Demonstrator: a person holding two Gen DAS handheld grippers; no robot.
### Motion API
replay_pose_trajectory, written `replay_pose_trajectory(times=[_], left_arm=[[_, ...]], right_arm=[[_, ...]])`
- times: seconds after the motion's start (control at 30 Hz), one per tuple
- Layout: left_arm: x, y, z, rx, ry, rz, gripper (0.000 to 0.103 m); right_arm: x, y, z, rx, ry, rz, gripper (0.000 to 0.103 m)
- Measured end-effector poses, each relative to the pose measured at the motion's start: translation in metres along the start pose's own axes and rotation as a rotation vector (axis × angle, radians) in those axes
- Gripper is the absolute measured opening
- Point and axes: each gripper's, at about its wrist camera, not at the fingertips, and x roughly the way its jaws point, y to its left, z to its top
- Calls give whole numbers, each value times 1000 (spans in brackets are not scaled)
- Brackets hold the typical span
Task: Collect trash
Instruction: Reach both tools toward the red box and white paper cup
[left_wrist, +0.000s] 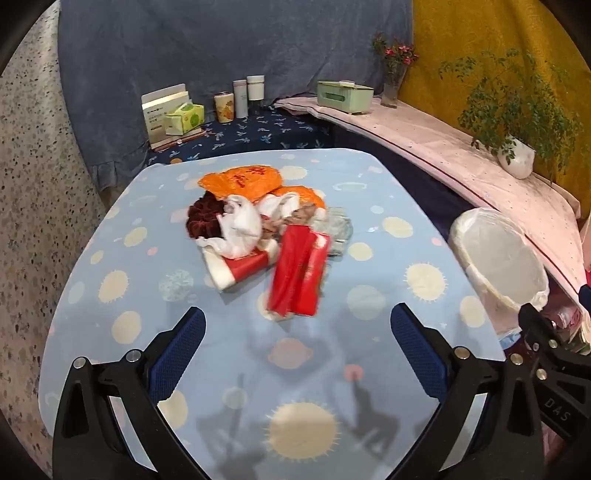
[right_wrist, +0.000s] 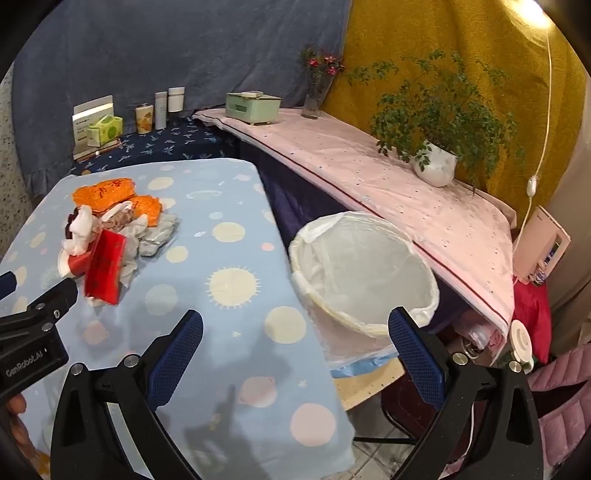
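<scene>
A pile of trash lies on the blue dotted table (left_wrist: 258, 369): a red box (left_wrist: 299, 269), a red-and-white paper cup (left_wrist: 240, 267), white crumpled tissue (left_wrist: 240, 225), orange bags (left_wrist: 243, 179), a dark red scrunched thing (left_wrist: 203, 218) and clear plastic (left_wrist: 338, 225). My left gripper (left_wrist: 297, 332) is open and empty, just short of the red box. My right gripper (right_wrist: 295, 334) is open and empty, above the table's right edge beside the white-lined bin (right_wrist: 364, 273). The pile shows at left in the right wrist view, with the red box (right_wrist: 105, 267). The bin also shows in the left wrist view (left_wrist: 498, 254).
A pink-covered shelf (right_wrist: 388, 192) runs behind the bin with a potted plant (right_wrist: 436, 162), a flower vase (right_wrist: 314, 99) and a green box (right_wrist: 253, 107). Tissue packs and cans (left_wrist: 225, 107) stand at the back on a dark cloth. The left gripper's body (right_wrist: 33, 332) sits at left.
</scene>
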Motion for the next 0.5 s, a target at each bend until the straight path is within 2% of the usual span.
replay_pose_trajectory(times=[0.13, 0.27, 0.4, 0.5], left_arm=[[12, 28, 0, -35, 2, 15, 96], [23, 58, 1, -91, 2, 37, 96], [39, 76, 5, -84, 24, 33, 96], [55, 88, 9, -95, 41, 28, 96]], right_arm=[[0, 30, -2, -26, -8, 45, 96], [17, 57, 10, -45, 8, 102, 96], [12, 84, 7, -46, 6, 185, 96], [14, 99, 12, -67, 12, 204, 96]])
